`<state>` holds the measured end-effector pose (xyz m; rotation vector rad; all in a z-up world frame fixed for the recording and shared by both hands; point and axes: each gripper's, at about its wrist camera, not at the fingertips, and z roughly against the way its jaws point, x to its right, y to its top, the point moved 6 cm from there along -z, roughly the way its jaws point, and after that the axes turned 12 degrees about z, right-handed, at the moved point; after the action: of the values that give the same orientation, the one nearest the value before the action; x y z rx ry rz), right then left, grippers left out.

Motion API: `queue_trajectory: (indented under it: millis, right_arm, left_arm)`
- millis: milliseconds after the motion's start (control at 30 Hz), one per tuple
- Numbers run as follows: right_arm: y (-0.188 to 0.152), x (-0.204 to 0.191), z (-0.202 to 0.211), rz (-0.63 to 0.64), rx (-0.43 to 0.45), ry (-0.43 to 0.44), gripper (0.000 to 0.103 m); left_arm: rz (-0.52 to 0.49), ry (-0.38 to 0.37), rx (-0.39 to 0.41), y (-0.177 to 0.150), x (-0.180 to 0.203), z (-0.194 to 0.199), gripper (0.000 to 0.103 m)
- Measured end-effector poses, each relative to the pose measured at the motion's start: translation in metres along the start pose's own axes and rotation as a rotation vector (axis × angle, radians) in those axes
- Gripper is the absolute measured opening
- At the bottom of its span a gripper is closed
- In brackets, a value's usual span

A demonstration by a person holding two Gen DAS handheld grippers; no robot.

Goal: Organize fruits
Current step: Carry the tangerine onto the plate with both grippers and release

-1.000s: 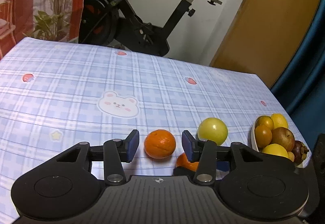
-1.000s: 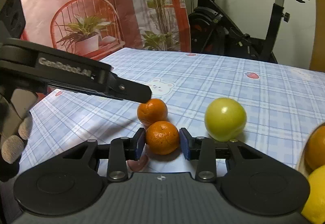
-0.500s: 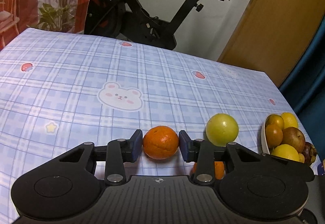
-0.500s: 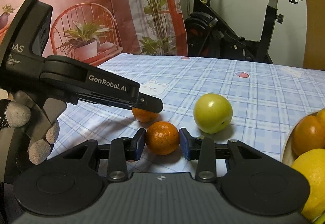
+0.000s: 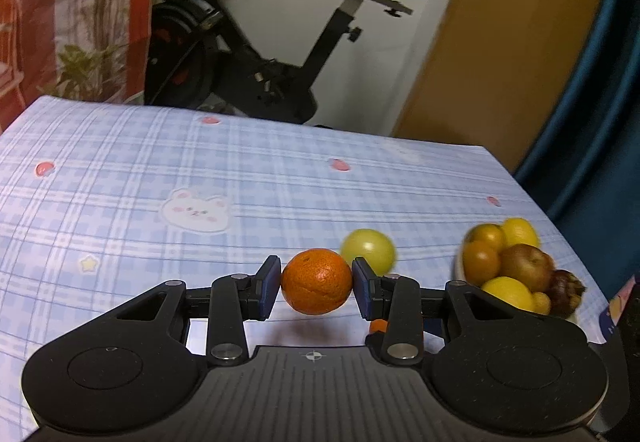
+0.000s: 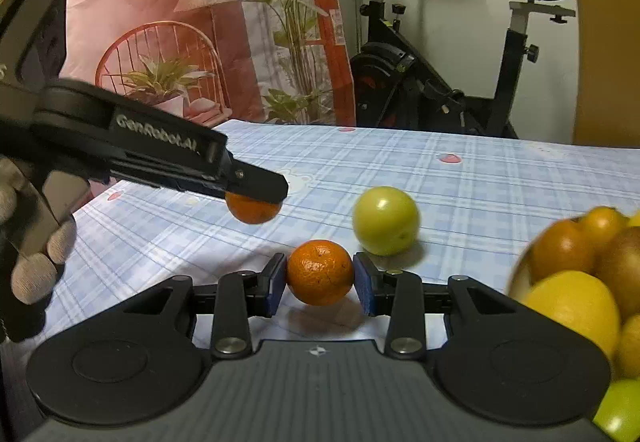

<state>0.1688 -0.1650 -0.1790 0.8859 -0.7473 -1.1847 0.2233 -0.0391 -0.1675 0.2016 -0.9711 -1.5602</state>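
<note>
- On the blue checked tablecloth (image 5: 120, 177) sits a green apple (image 6: 385, 219), all by itself, and it is the landmark for everything else.
- Just in front of the green apple and a bit to its left in the right wrist view, the right gripper (image 6: 320, 278) squeezes a small orange (image 6: 320, 272) between its two blue pads. The fingers are close together and both pads press on the fruit.
- A dark shadow lies on the cloth under this orange, but the view does not show for sure if the fruit touches the cloth.
- Left of the green apple, and a little farther back, the left gripper (image 6: 256, 197) holds a second orange (image 5: 316, 280). From the side this fruit hangs above the cloth with a gap under it.
- In the left wrist view both pads press on the second orange, one on each side, and the fingers are narrow. The green apple peeks out just behind the right pad.
- A gloved hand (image 6: 32, 242) grips the handle of the left gripper, far left of the green apple.
- Right of the green apple, near the table edge, stands a white bowl (image 5: 460, 270) full of fruit: yellow lemons, orange ones, a brown one and a dark one.
- Far behind the green apple, past the table, stands a black exercise bike (image 5: 248, 53).
</note>
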Motion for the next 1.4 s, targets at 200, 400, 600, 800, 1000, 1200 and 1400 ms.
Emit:
queue_trajectory:
  millis: [200,400,600,800,1000,1200,1400]
  right_arm:
    - [-0.006,0.010,0.021,-0.015,0.010,-0.013,0.039]
    - [-0.015,0.020,0.057,-0.021,0.033,-0.028,0.039]
    - [-0.017,0.042,0.101,-0.034,0.080,-0.123,0.039]
    - [-0.027,0.066,0.134,-0.073,0.086,-0.253,0.039]
    - [-0.039,0.080,0.143,-0.117,0.040,-0.343,0.039]
    - [-0.049,0.088,0.139,-0.163,0.008,-0.357,0.039]
    - [-0.053,0.091,0.140,-0.179,0.018,-0.366,0.039]
  left_arm:
    - [-0.038,-0.037,-0.004,-0.005,0.028,0.005,0.041]
    - [-0.080,-0.093,-0.001,-0.016,0.064,0.011,0.041]
    - [-0.139,-0.150,-0.020,-0.030,0.099,0.005,0.041]
    - [-0.196,-0.204,-0.046,-0.050,0.134,-0.001,0.041]
    - [-0.252,-0.229,-0.072,-0.061,0.158,-0.010,0.041]
    - [-0.294,-0.244,-0.100,-0.063,0.179,-0.027,0.041]
    - [-0.339,-0.244,-0.107,-0.069,0.193,-0.039,0.041]
